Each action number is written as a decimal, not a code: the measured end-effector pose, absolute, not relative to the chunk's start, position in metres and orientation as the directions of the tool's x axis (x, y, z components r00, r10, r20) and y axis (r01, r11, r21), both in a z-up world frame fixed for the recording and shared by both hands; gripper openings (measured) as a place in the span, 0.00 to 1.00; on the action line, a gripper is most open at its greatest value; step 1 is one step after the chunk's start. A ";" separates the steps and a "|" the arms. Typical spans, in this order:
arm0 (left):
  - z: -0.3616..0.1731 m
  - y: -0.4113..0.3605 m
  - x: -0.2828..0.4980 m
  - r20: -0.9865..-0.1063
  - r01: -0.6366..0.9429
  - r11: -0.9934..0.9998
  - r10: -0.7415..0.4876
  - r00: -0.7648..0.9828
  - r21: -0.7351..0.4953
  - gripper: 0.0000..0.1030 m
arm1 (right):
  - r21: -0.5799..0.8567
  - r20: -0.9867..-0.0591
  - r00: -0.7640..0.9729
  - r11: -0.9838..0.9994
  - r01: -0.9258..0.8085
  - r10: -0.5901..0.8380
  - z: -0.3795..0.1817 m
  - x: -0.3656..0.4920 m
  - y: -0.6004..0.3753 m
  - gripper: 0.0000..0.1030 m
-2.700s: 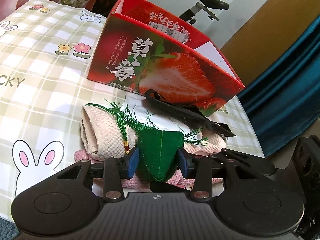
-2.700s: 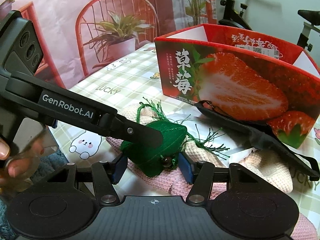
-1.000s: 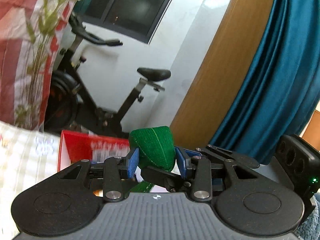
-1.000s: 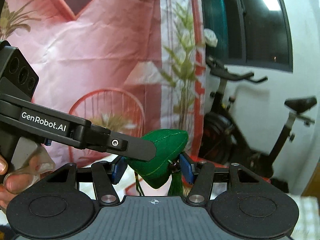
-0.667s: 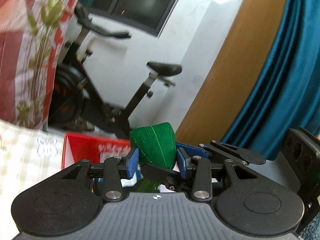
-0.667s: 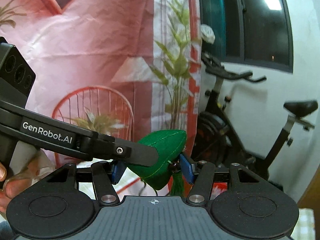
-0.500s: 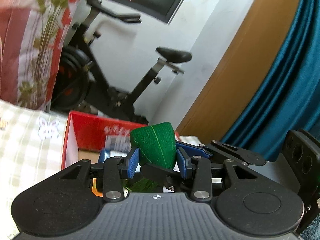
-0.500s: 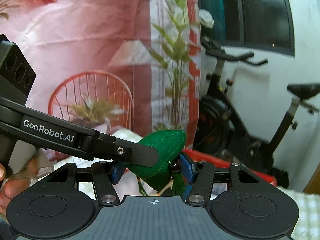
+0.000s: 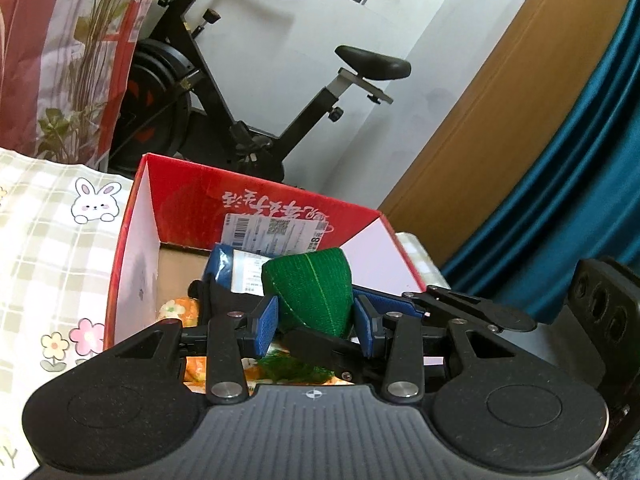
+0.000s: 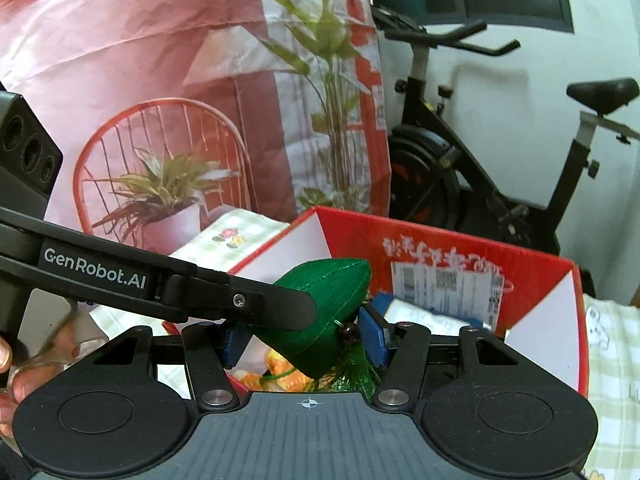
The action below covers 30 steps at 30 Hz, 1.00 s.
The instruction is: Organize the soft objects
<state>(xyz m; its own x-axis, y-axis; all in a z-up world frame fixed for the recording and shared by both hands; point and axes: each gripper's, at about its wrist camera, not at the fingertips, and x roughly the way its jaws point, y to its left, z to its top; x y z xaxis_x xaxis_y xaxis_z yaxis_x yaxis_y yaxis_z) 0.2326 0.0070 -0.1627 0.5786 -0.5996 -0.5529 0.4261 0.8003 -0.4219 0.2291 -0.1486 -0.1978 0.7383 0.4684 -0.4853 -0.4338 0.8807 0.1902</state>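
Green stuffed pouch [image 9: 310, 292] pinched between left gripper [image 9: 315, 320] pads and right gripper [image 10: 304, 340] pads; held above red box [image 9: 256, 196].

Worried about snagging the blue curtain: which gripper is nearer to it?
Right. The right gripper grips the pouch from the curtain side; the left gripper grips it from the far side.

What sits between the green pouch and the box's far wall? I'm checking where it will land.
In the left wrist view, a blue-and-white packet lies in the red box between the green pouch and the far wall, on the cardboard floor.
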 end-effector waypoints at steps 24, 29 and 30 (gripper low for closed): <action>-0.170 0.027 0.167 -0.569 0.438 0.815 -0.579 0.584 -0.380 0.41 | 0.200 -0.398 0.827 0.917 -0.344 0.397 -0.196 0.137 -0.194 0.52; -0.192 0.024 0.159 -0.606 0.434 0.809 -0.585 0.539 -0.396 0.41 | 0.210 -0.403 0.823 0.916 -0.342 0.400 -0.206 0.118 -0.198 0.52; -0.198 0.023 0.159 -0.620 0.424 0.813 -0.579 0.529 -0.398 0.41 | 0.211 -0.410 0.820 0.917 -0.340 0.398 -0.210 0.116 -0.199 0.52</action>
<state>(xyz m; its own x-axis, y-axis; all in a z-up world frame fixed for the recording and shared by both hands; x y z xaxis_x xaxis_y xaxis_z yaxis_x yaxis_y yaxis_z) 0.1594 0.0226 -0.1983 0.5292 -0.5793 -0.6199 0.4238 0.8135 -0.3983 0.1160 -0.1991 -0.2100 0.8203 0.3984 -0.4104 -0.3396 0.9166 0.2110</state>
